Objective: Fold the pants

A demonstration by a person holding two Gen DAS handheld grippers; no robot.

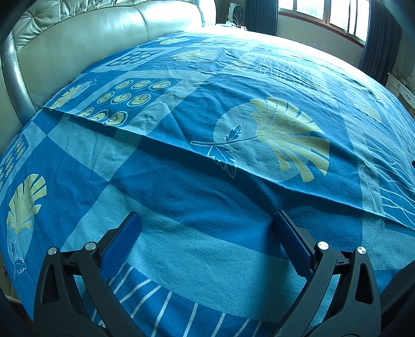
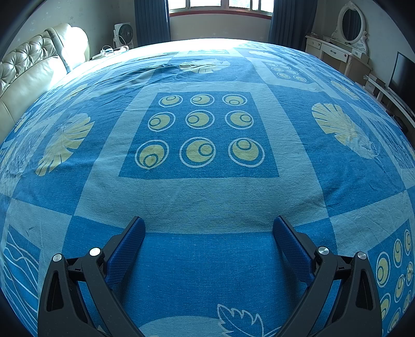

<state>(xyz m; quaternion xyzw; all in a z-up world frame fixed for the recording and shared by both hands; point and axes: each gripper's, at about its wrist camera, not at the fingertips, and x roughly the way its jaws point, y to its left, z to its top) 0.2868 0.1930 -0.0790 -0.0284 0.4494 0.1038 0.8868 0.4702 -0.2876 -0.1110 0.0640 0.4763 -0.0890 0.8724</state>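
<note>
Nowhere on the bed do any pants show in either view, so where the garment lies cannot be told; it may be outside both frames. What fills the views is the bedspread, blue with pale squares, yellow leaves and ringed dots, spread over the bed. Toward 12 o'clock in the left wrist view a fold edge of that same cloth runs across from 9 to 4 o'clock, one layer lying over another. Beyond it, at 10 o'clock, stands the padded headboard, and at 1 o'clock the window.

Both tools hover low over the cloth. The left tongs are spread wide with nothing between them, and the right tongs likewise, over a plain blue patch. A dressing table with mirror sits at 2 o'clock in the right view.

By my judgement the folding has either not begun or is finished; the pictures do not settle which. The next move calls for finding the pants before any grip is made.
</note>
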